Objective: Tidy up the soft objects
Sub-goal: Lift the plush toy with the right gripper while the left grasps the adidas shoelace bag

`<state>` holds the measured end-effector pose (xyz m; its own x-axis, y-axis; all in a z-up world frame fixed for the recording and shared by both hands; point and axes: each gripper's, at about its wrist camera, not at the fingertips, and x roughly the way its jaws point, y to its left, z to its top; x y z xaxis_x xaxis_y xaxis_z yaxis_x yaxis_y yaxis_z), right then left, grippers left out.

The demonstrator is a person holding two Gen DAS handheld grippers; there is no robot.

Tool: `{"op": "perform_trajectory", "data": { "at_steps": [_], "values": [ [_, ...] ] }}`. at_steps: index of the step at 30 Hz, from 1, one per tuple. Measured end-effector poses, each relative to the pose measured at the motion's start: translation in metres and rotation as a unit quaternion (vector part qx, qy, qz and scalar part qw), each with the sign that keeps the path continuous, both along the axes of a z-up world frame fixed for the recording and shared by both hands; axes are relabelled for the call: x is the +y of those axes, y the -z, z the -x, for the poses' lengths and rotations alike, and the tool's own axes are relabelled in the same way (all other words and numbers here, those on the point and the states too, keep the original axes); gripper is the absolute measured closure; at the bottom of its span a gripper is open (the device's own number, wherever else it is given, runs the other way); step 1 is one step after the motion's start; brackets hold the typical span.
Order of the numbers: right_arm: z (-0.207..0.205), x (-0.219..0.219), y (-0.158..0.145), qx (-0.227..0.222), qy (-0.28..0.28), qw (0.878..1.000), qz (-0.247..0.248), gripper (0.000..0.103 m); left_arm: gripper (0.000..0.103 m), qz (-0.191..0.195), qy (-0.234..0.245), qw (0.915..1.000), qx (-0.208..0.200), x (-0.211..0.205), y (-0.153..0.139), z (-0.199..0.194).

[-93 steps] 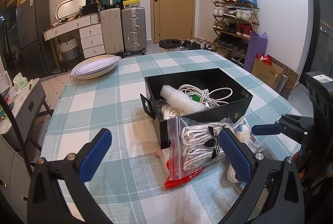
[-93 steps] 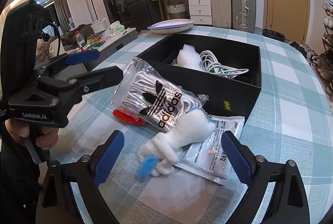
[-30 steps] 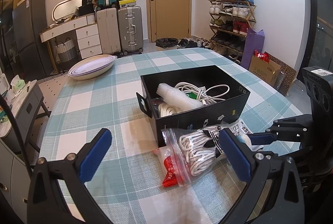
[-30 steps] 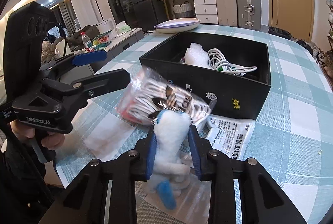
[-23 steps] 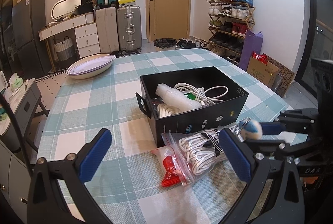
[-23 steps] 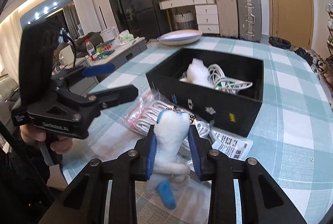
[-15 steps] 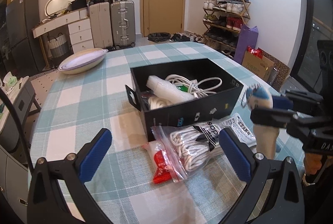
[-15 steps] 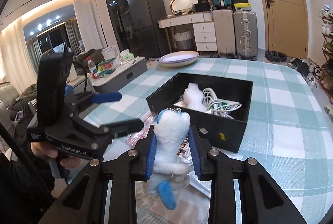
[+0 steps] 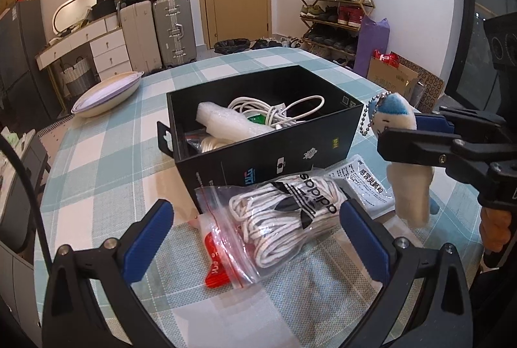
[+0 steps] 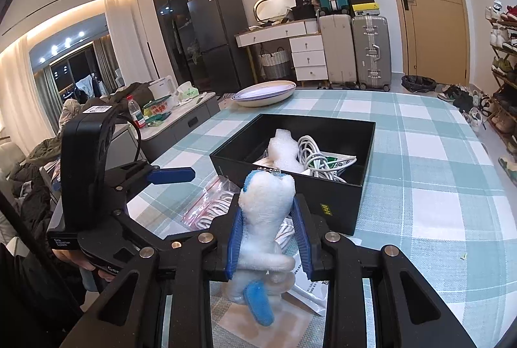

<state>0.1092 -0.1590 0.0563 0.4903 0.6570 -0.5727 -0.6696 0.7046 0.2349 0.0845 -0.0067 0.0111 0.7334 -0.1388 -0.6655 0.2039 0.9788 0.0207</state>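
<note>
My right gripper [image 10: 268, 235] is shut on a white and blue plush toy [image 10: 266, 205] with a bead chain, held in the air in front of the black box [image 10: 326, 212]. The toy also shows in the left wrist view [image 9: 395, 118], to the right of the box [image 9: 274, 160]. The box holds white cables [image 9: 284, 109] and a foam roll [image 9: 226, 121]. A zip bag of white laces [image 9: 281, 215] lies on the checked tablecloth in front of the box. My left gripper [image 9: 255, 235] is open and empty above that bag.
A flat white packet [image 9: 371, 183] lies right of the zip bag. A stack of white plates [image 9: 106, 94] sits at the table's far left. Suitcases, drawers and a shoe rack stand beyond the table.
My right gripper closed on the plush toy, lifted it off the table and raised it towards the box. My left gripper pulled back a little and stays open.
</note>
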Motion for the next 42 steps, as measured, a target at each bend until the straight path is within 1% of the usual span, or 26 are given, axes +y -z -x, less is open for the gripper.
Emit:
{"op": "perform_trajectory", "data": {
  "at_steps": [6, 10, 13, 16, 20, 22, 25, 27, 29, 33, 35, 37, 39, 40, 41, 42],
  "values": [
    [-0.004, -0.01, 0.0, 0.005, 0.01, 1.0, -0.006, 0.073, 0.0, -0.01, 0.041, 0.9991, -0.01, -0.008, -0.005, 0.0],
    [-0.007, -0.014, 0.002, 0.011, 0.014, 1.0, -0.009, 0.073, 0.0, -0.005, 0.083, 0.9965, 0.007, -0.018, -0.006, -0.007],
    [-0.009, -0.017, 0.004, 0.018, 0.015, 1.0, -0.011, 0.073, 0.0, -0.01, 0.11, 0.9938, 0.016, -0.026, -0.007, -0.01],
    [-0.009, -0.018, 0.005, 0.023, 0.015, 1.0, -0.014, 0.073, 0.0, -0.015, 0.12, 0.9921, 0.032, -0.031, -0.003, -0.018],
    [-0.014, -0.019, 0.009, 0.033, 0.014, 0.999, -0.015, 0.073, 0.001, -0.02, 0.124, 0.9896, 0.07, -0.037, 0.006, -0.029],
    [-0.016, -0.019, 0.011, 0.036, 0.015, 0.999, -0.015, 0.073, 0.001, -0.015, 0.133, 0.9869, 0.09, -0.039, 0.009, -0.03],
    [-0.017, -0.021, 0.013, 0.039, 0.015, 0.999, -0.014, 0.073, 0.001, -0.006, 0.156, 0.9816, 0.11, -0.042, 0.009, -0.025],
    [-0.017, -0.021, 0.014, 0.041, 0.015, 0.999, -0.015, 0.073, 0.001, -0.013, 0.165, 0.98, 0.11, -0.044, 0.009, -0.021],
    [-0.017, -0.022, 0.015, 0.044, 0.015, 0.999, -0.017, 0.073, 0.001, -0.025, 0.16, 0.9811, 0.106, -0.046, 0.011, -0.02],
    [-0.018, -0.022, 0.017, 0.047, 0.015, 0.999, -0.017, 0.073, 0.003, -0.02, 0.147, 0.9828, 0.11, -0.046, 0.015, -0.027],
    [-0.018, -0.022, 0.017, 0.047, 0.016, 0.999, -0.017, 0.073, 0.009, -0.023, 0.145, 0.9832, 0.108, -0.048, 0.017, -0.029],
    [-0.018, -0.022, 0.017, 0.047, 0.016, 0.999, -0.017, 0.073, 0.03, -0.024, 0.151, 0.982, 0.111, -0.049, 0.019, -0.028],
    [-0.018, -0.023, 0.017, 0.046, 0.016, 0.999, -0.016, 0.073, 0.036, -0.023, 0.152, 0.9818, 0.111, -0.048, 0.02, -0.029],
    [-0.018, -0.023, 0.017, 0.046, 0.016, 0.999, -0.016, 0.073, 0.041, -0.023, 0.154, 0.9819, 0.108, -0.049, 0.02, -0.027],
    [-0.018, -0.023, 0.017, 0.045, 0.016, 0.999, -0.016, 0.073, 0.045, -0.025, 0.156, 0.9817, 0.107, -0.049, 0.02, -0.025],
    [-0.018, -0.023, 0.017, 0.045, 0.016, 0.999, -0.016, 0.073, 0.052, -0.024, 0.158, 0.9814, 0.106, -0.049, 0.02, -0.022]
  ]
}}
